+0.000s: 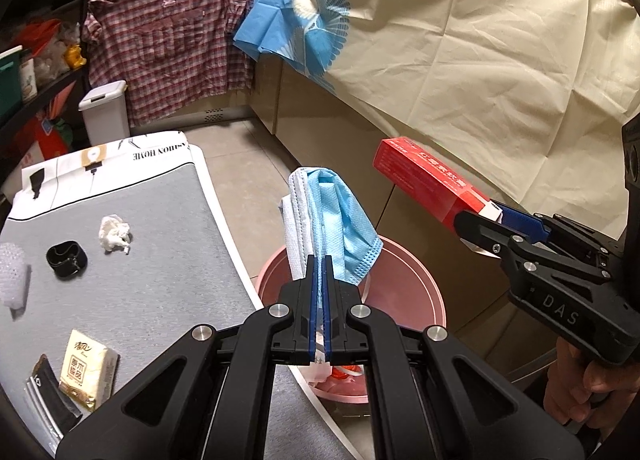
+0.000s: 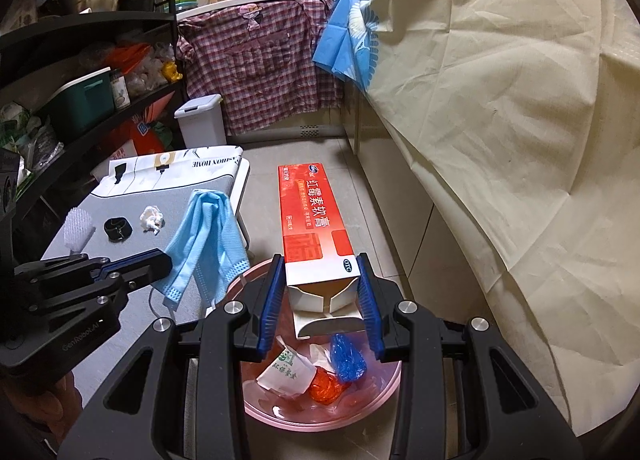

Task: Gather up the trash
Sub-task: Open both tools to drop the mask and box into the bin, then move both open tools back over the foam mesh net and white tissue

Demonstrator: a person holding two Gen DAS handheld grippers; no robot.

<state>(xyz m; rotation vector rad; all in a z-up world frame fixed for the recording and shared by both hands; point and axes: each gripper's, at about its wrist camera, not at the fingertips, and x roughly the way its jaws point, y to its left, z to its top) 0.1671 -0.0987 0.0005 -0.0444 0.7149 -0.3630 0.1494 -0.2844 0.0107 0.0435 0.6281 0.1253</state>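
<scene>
My left gripper (image 1: 319, 260) is shut on a blue face mask (image 1: 344, 220), which droops over the rim of the pink bin (image 1: 420, 292). In the right wrist view the same mask (image 2: 204, 236) hangs from the left gripper (image 2: 166, 260) at the table's edge. My right gripper (image 2: 320, 296) is shut on the open end of a red medicine box (image 2: 312, 216), held above the pink bin (image 2: 384, 392). Inside the bin lie white paper (image 2: 286, 374), a red wad and a blue wrapper (image 2: 348, 356). A crumpled tissue (image 1: 114, 234) lies on the grey table (image 1: 160, 260).
On the table also sit a black clip-like item (image 1: 66, 260), a white brush (image 1: 14, 276), a tissue pack (image 1: 88, 372) and a dark sachet. A white pedal bin (image 1: 104, 112) stands by the plaid shirt. A cream cloth (image 1: 480, 60) covers the counter at right.
</scene>
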